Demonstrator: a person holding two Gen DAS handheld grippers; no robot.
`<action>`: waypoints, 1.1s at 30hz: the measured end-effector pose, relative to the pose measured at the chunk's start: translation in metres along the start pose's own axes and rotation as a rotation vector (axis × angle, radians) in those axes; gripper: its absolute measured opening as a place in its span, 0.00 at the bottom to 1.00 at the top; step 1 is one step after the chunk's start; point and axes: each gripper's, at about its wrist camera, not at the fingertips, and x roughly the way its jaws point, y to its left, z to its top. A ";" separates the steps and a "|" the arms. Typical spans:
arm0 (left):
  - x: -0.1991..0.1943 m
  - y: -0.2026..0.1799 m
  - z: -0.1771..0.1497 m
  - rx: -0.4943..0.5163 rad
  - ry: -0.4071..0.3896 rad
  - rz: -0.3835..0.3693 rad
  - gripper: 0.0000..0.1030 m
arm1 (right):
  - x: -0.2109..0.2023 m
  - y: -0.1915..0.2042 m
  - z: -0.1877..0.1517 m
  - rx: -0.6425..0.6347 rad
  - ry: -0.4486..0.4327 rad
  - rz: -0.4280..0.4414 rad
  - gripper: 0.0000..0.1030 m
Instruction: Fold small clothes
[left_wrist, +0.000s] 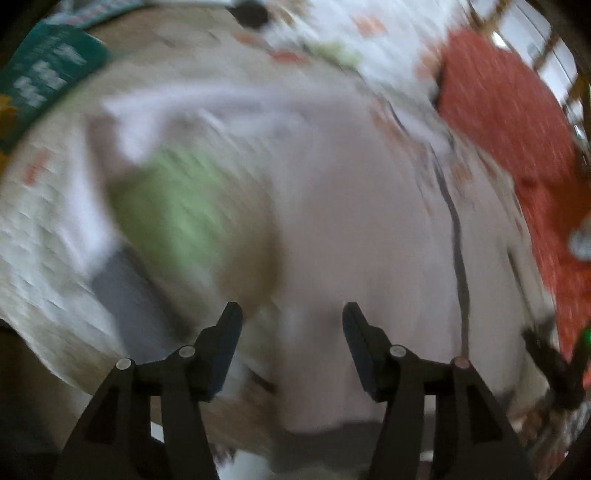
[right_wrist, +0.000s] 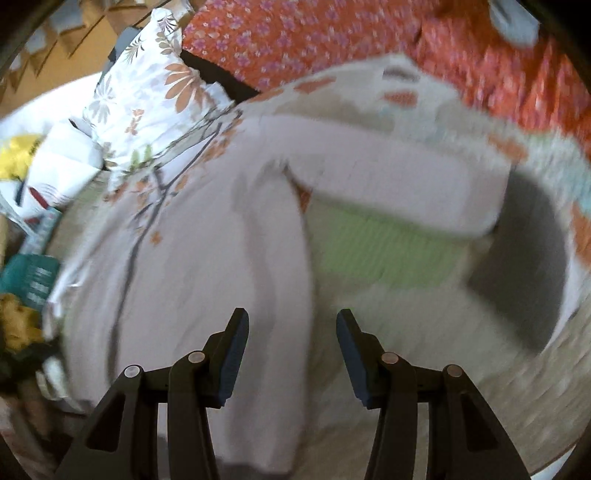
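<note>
Grippers (left_wrist: 291, 314) (right_wrist: 291, 319) agape above pale garment (right_wrist: 207, 266).

The left claw (left_wrist: 291, 314), jaws apart, hangs over a blurred pale garment (left_wrist: 351, 221) with a green patch (left_wrist: 173, 206).

Behind your work lay a bed with a pale floral sheet (right_wrist: 424, 332). You had a floral pillow (right_wrist: 147, 99) beside an orange flowered blanket (right_wrist: 295, 40), and a teal box (left_wrist: 48, 70) at the edge.
</note>
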 end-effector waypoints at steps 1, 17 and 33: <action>0.005 -0.009 -0.006 0.029 0.017 0.005 0.62 | -0.001 0.005 -0.005 -0.015 -0.003 -0.012 0.52; -0.032 0.008 -0.037 0.031 -0.018 0.038 0.08 | -0.023 0.005 -0.049 -0.019 0.090 0.085 0.10; -0.025 -0.082 0.047 0.224 -0.263 0.054 0.62 | -0.039 -0.069 0.035 -0.111 0.004 -0.497 0.09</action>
